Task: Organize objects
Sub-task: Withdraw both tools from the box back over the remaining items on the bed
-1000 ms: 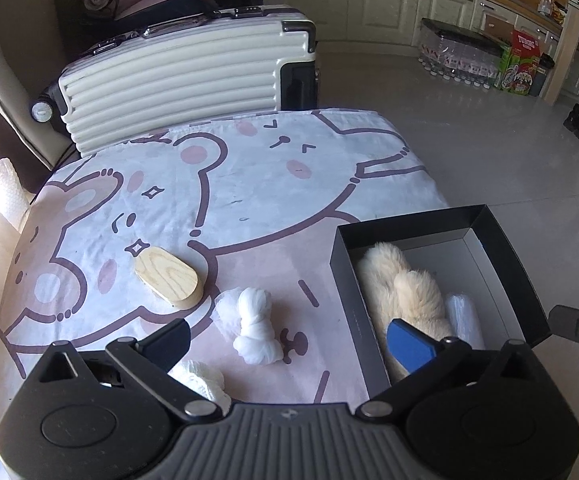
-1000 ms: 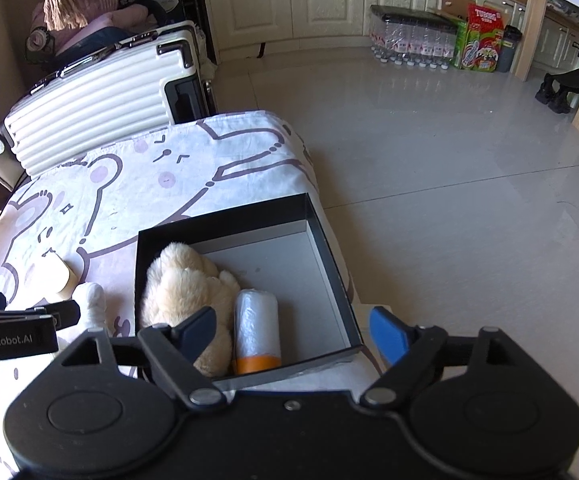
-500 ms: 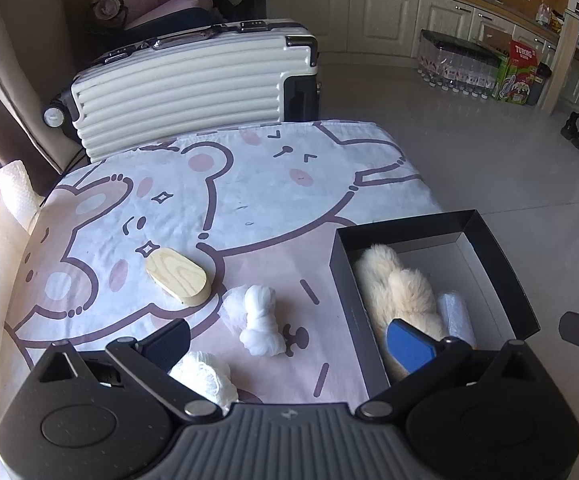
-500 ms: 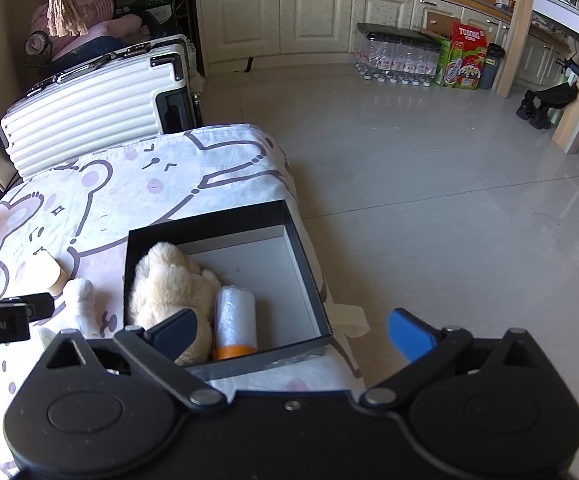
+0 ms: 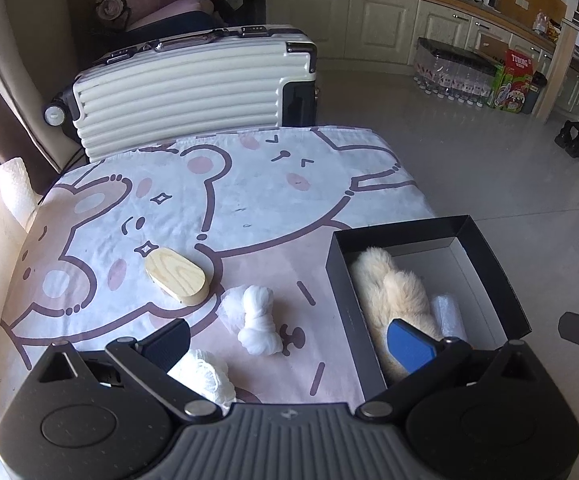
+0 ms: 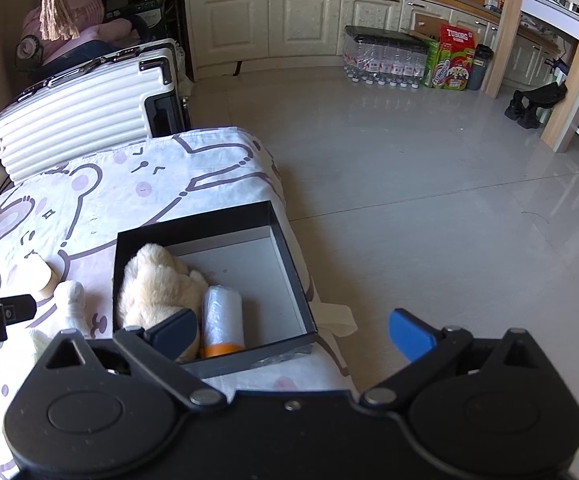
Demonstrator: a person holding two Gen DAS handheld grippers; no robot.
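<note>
The black box (image 6: 293, 276) holds a cream plush toy (image 6: 153, 284) and a plastic roll (image 6: 222, 320), touching. Both grippers, left (image 5: 289, 340) and right (image 6: 293, 330), have jaws apart, empty.

Cream suitcase (image 5: 193, 88), bottled water (image 6: 385, 60)

We are in a home, in an open room joined to a kitchen. Cream kitchen cabinets (image 6: 265, 24) line the top of the frame, packs of bottled water (image 6: 385, 60) stand on the tiled floor (image 6: 409, 184), and a ribbed suitcase (image 5: 193, 88) sits behind a cartoon-bear bedsheet (image 5: 249, 184).
</note>
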